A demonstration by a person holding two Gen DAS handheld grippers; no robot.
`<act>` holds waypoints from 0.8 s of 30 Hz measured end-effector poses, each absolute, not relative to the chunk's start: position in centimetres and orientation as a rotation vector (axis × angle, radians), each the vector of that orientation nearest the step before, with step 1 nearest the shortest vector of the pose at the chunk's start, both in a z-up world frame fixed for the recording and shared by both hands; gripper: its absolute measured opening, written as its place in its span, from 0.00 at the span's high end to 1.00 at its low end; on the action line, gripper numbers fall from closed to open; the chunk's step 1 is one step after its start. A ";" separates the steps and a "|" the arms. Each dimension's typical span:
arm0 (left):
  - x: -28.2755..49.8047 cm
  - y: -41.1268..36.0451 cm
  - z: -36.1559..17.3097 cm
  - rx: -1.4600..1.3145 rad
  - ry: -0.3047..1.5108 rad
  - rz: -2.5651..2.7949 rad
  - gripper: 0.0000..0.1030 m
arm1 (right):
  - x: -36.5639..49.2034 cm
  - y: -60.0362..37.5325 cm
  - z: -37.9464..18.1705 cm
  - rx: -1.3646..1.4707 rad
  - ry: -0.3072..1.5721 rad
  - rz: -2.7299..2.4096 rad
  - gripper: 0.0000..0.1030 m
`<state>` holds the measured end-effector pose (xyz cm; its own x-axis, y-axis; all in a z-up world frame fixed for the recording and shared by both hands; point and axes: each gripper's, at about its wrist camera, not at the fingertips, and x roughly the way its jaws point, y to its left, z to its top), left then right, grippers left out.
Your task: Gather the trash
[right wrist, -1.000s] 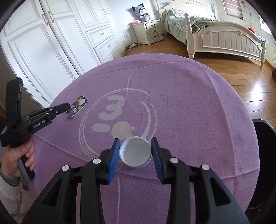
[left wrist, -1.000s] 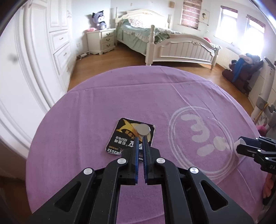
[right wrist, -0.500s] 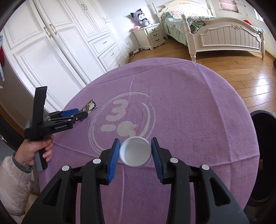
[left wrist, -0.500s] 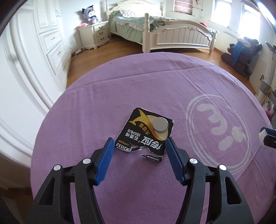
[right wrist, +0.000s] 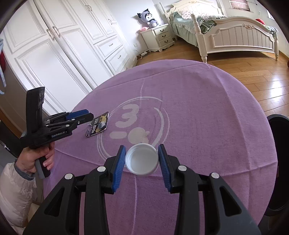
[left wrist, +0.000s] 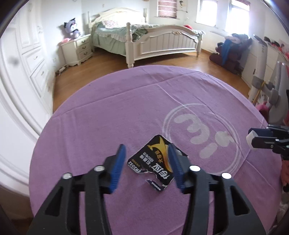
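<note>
Though torn, black battery card [left wrist: 153, 162] lies flat.

One battery pack [left wrist: 153, 162] – one cap [right wrist: 141, 159] – two grippers.

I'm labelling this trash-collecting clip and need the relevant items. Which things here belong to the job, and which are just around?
Job:
- torn battery card, flat on the purple tablecloth, between the opening left hand-held gripper
- white cap, in the right hand-held gripper
- dark bin, probably

Just around:
- bed
- nightstand
- plush toy
- wardrobe
</note>
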<state>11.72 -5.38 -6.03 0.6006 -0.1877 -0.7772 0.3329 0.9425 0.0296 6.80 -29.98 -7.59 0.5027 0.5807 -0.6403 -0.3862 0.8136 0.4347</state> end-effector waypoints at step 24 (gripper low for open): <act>10.4 -9.7 -8.4 0.382 0.942 -0.660 0.22 | 7.1 -29.9 -8.4 0.279 0.887 0.593 0.64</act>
<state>10.36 -9.73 -8.41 0.4156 -0.3508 -0.8391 0.6685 0.7434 0.0203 7.06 -29.89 -8.35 0.4860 0.5917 -0.6433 -0.3682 0.8061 0.4633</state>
